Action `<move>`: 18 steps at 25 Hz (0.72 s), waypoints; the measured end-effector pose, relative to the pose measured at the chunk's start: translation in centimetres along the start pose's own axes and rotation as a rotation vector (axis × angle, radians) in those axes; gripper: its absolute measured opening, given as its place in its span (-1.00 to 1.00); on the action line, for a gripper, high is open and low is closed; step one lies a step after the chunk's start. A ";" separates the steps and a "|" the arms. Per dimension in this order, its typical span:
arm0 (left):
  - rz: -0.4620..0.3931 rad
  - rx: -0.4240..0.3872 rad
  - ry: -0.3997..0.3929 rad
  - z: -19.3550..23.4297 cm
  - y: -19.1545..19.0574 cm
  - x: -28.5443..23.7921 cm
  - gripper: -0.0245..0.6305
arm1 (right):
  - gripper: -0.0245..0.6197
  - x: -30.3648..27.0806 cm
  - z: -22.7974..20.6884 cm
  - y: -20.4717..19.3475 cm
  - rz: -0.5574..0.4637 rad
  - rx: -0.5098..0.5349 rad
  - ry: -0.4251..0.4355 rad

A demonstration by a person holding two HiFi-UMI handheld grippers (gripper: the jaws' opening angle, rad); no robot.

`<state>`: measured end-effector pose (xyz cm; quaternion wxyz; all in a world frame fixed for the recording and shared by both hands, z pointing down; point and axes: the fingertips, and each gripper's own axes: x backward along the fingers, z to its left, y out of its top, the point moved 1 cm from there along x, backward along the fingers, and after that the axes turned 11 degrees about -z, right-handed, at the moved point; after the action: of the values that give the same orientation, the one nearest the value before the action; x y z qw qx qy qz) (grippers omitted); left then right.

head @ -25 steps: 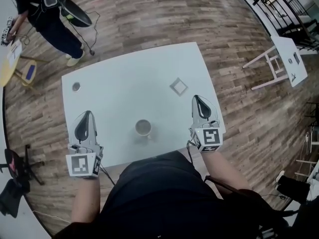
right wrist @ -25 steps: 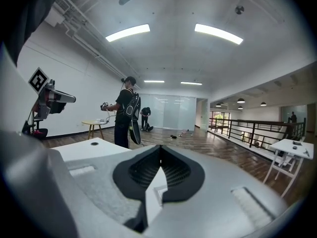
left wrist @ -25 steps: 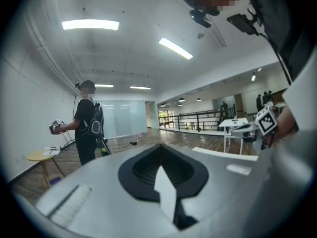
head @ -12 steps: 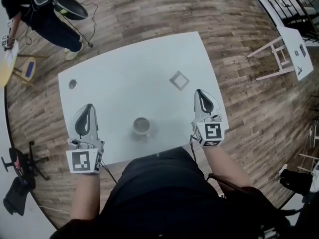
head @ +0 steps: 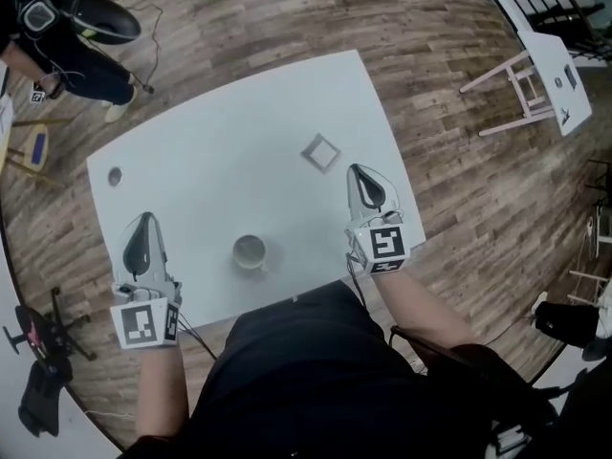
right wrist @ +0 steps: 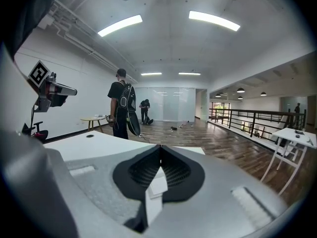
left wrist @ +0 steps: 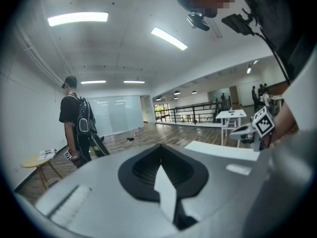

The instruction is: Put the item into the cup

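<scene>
Only the head view gives us the cup and the square item. Both sit on the white table, the cup upright near the near edge, the item flat and farther out, toward the right. The item lies outside the cup and apart from both tools. From above we see the left gripper over the table's near left part and the right gripper by the right edge, its tip near the item but not touching it. The cup lies between the 2. A small round mark shows near the table's left edge.

The gripper views add what the head view cannot: the room at eye level, with ceiling lights and a railing, and the jaws head-on. In the left gripper view the 2 jaws meet in a closed seam with nothing between them, and a standing person is beyond. In the right gripper view the jaws are likewise clenched together and empty. That view shows the standing person too, and a second person farther back.
</scene>
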<state>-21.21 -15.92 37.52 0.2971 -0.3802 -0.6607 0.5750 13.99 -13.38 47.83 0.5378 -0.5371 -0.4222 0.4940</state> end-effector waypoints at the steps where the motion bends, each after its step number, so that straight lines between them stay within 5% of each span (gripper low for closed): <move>1: 0.006 0.003 0.007 0.5 -0.1 0.1 -0.92 | -0.92 -0.4 0.4 0.0 0.002 -0.005 0.006; 18: 0.078 0.028 0.037 1.0 -3.2 1.5 -0.92 | -0.92 -1.0 0.9 -1.8 0.020 -0.039 0.018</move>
<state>-23.41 -15.35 40.43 0.2916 -0.4120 -0.6318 0.5882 13.06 -14.14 49.72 0.5262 -0.5560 -0.4214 0.4862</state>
